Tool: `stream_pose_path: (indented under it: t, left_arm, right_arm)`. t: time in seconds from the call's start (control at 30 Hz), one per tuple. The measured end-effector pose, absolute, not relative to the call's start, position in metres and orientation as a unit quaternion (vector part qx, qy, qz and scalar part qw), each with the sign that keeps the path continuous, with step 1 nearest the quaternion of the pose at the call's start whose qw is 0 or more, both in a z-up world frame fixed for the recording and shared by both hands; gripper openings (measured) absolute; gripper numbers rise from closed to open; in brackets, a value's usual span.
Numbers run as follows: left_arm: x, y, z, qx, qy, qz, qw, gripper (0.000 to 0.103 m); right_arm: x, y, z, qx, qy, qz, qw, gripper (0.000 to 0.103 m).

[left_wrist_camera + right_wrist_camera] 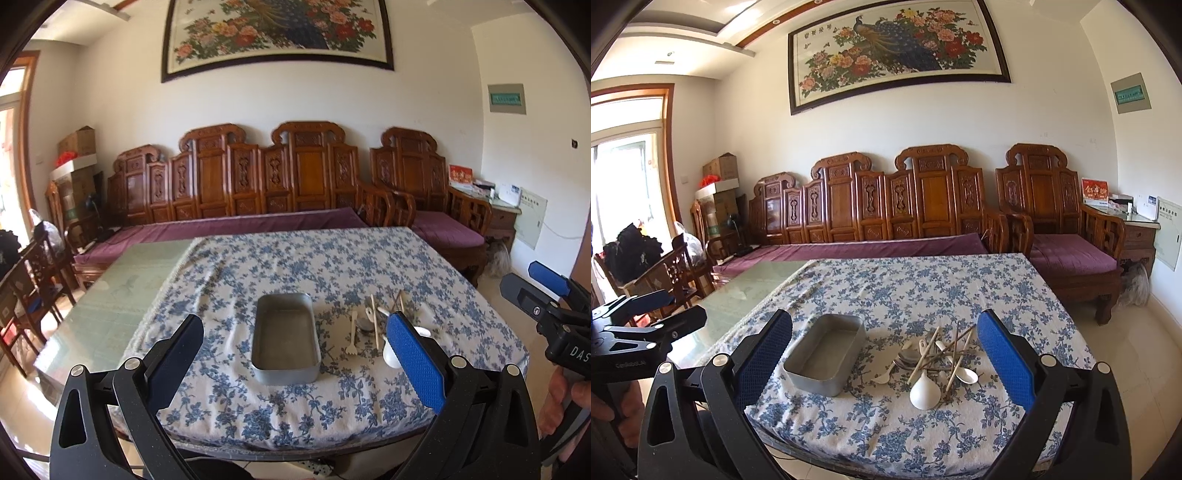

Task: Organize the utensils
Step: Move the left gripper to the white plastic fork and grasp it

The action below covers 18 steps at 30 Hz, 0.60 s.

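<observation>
"DAS" on right gripper [546, 291] body; rest illegible

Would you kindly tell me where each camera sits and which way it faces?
Left wrist: on the left gripper, jaws open, facing the rectangular grey metal tin; right gripper at its right edge.
Right wrist: on the right gripper, jaws open, facing the pile of spoons and chopsticks; left gripper at left.
Shared: tin, pile, blue floral tablecloth.

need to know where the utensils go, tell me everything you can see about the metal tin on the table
The metal tin is a dull grey rectangular box with rounded corners, upright walls and no lid in view. It looks empty; its flat bottom is bare. It sits flat on the blue floral tablecloth, near the table's front edge, just left of the utensil pile and apart from it. Neither gripper touches it.
</observation>
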<state>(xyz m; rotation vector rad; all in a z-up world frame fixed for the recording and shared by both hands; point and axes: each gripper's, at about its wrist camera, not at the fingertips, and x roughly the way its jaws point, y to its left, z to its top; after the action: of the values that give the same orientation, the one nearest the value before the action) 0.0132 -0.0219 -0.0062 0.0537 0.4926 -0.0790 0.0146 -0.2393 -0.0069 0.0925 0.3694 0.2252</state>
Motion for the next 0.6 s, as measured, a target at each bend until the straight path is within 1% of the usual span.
stream_pose_path:
  t: [0.07, 0.13, 0.27, 0.6]
  left_arm:
    - [0.022, -0.026, -0.013, 0.03, 0.253, -0.05, 0.966, 0.096]
    - [0.032, -0.029, -0.02, 0.031, 0.26, -0.061, 0.963, 0.096]
    - [0.055, -0.037, -0.032, 0.044, 0.278, -0.075, 0.957, 0.096]
    - [0.11, -0.058, -0.077, 0.057, 0.332, -0.113, 0.935, 0.096]
  right_arm:
    - [0.022, -0.245, -0.015, 0.048, 0.189, 0.113, 0.974, 0.1]
    - [0.032, -0.25, -0.024, 0.047, 0.198, 0.111, 0.973, 0.098]
    - [0.056, -0.26, -0.042, 0.037, 0.222, 0.106, 0.968, 0.091]
    - [0.125, -0.288, -0.085, 0.023, 0.287, 0.097, 0.953, 0.078]
